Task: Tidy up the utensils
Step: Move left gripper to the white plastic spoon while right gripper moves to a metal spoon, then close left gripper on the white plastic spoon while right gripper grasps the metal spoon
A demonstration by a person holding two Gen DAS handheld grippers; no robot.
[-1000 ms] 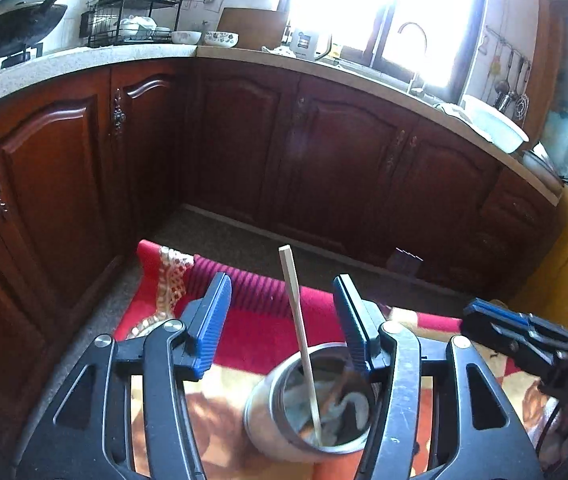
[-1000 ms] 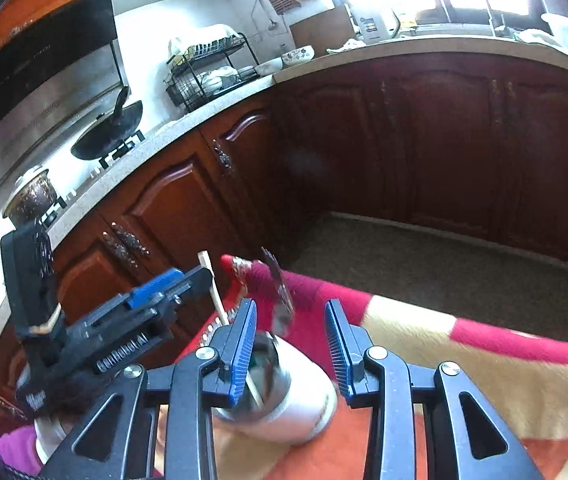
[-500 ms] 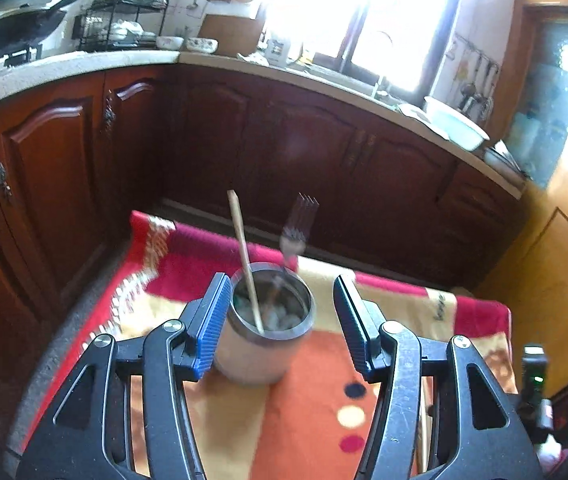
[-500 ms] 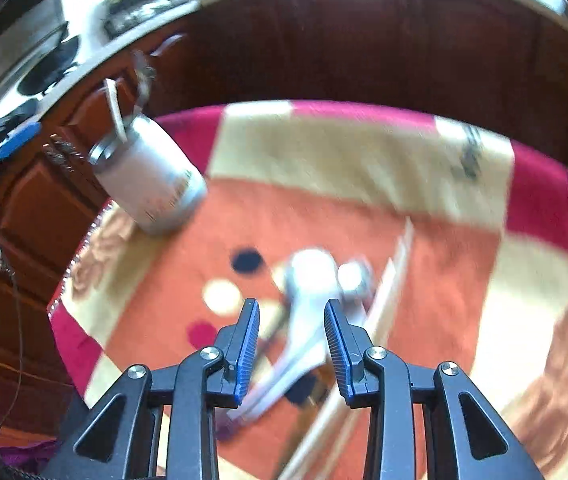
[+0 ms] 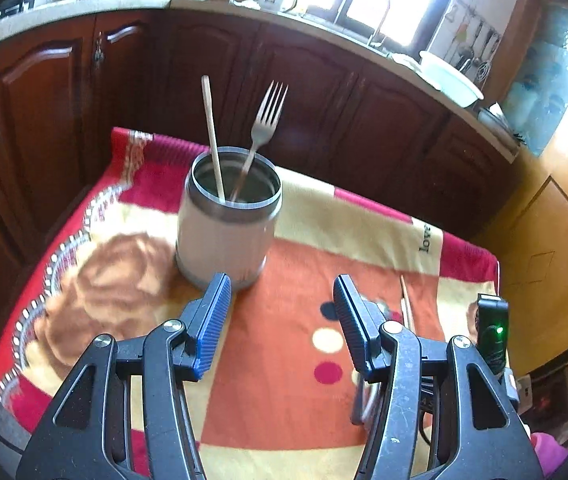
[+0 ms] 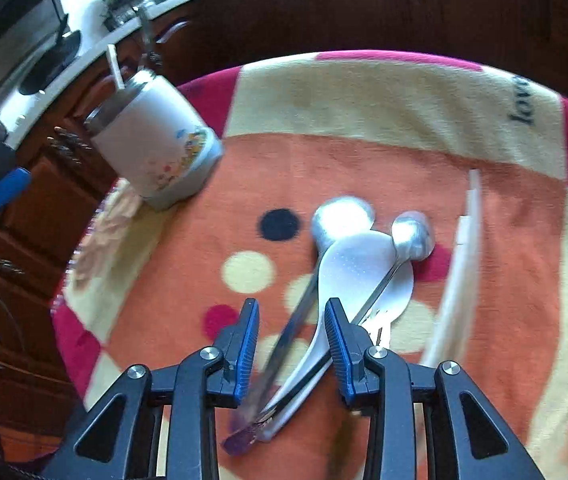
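A white metal-rimmed holder cup [image 5: 226, 236] stands on the patterned cloth and holds a chopstick [image 5: 212, 132] and a fork [image 5: 264, 128]. It also shows in the right wrist view [image 6: 156, 148] at the upper left. My left gripper [image 5: 280, 312] is open and empty, just in front of the cup. My right gripper [image 6: 292, 340] is open above a pile of metal spoons [image 6: 348, 256] lying on the cloth; their handles run between the jaws. A pale chopstick [image 6: 460, 264] lies to the right of the spoons.
The red, orange and cream cloth [image 5: 284, 360] covers a small table. Dark wooden kitchen cabinets [image 5: 324, 92] surround it on the far side. A wooden door [image 5: 556, 260] stands at the right.
The left gripper has drawn back from the cup, which now holds the fork beside the chopstick. The right gripper has swung from the cup to over the spoons.
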